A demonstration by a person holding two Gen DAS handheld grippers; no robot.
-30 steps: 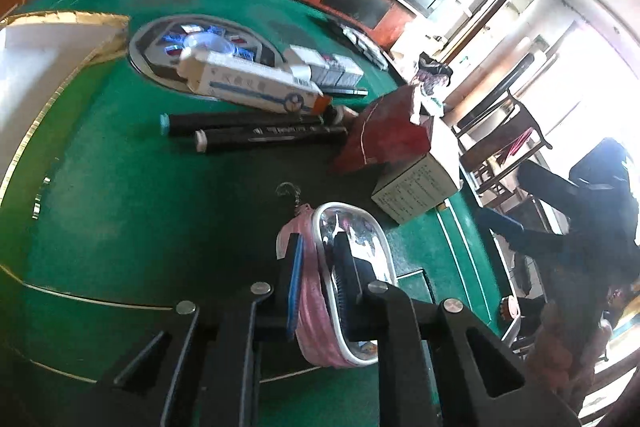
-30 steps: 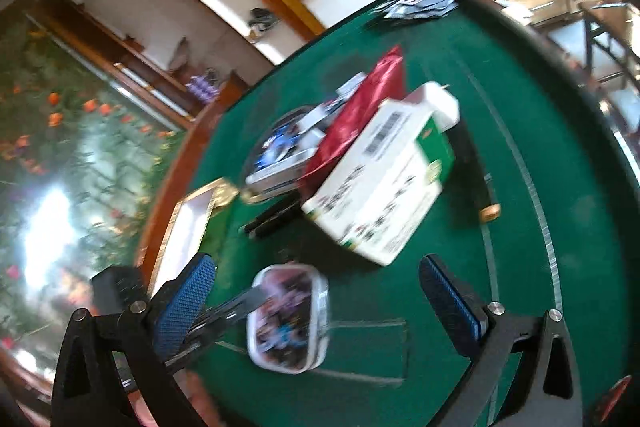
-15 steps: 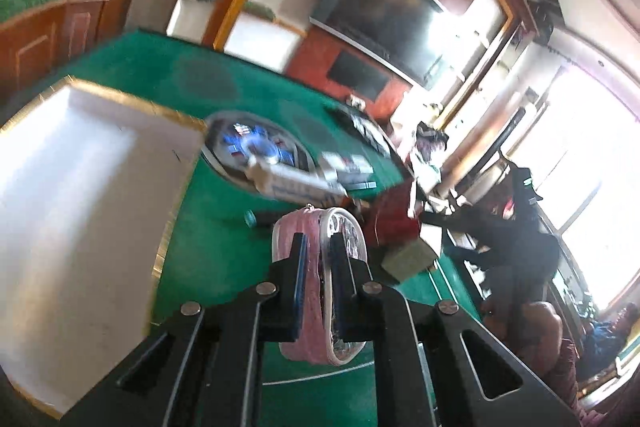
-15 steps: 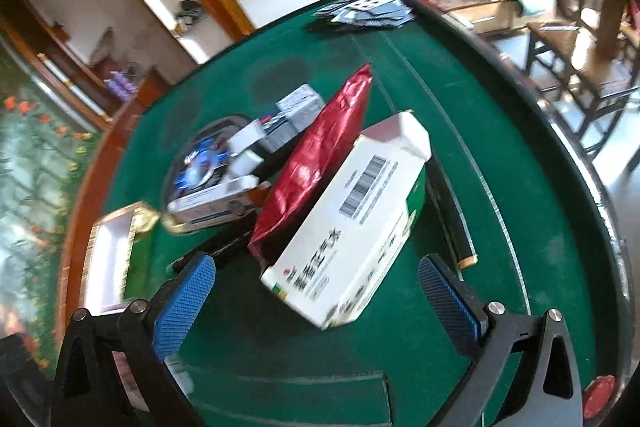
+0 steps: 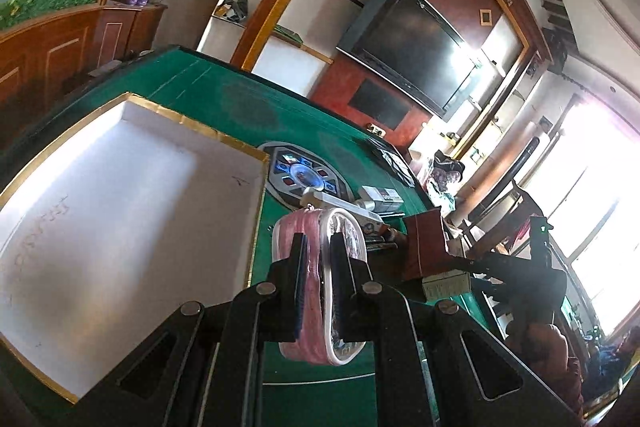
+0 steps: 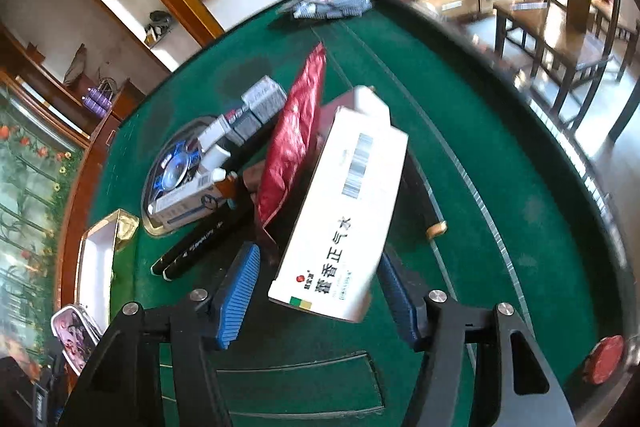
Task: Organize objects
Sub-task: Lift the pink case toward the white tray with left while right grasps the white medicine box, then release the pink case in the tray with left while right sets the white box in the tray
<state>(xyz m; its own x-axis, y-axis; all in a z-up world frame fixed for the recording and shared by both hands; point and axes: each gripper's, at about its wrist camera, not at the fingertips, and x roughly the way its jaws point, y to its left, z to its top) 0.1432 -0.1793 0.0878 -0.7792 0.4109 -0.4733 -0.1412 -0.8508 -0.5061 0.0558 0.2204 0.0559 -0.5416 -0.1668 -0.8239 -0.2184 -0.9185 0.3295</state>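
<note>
Left tool [image 5: 318,275] now carries the pink pouch [image 5: 308,291] up beside the white tray [image 5: 120,227] (before, it sat low on the table [image 5: 224,95]), clamped tight. Right tool [image 6: 316,291] has just been closing around the white box [image 6: 344,211], whose near end sits between the pads, not clearly pinched yet.

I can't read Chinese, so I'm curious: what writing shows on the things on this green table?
"藿香正气水": white cardboard medicine box between the right tongs.
Barcode, same box: digits unreadable.
Two black marker pens: white lettering too small.
White gold-rimmed tray: faint handwriting, illegible.
</note>
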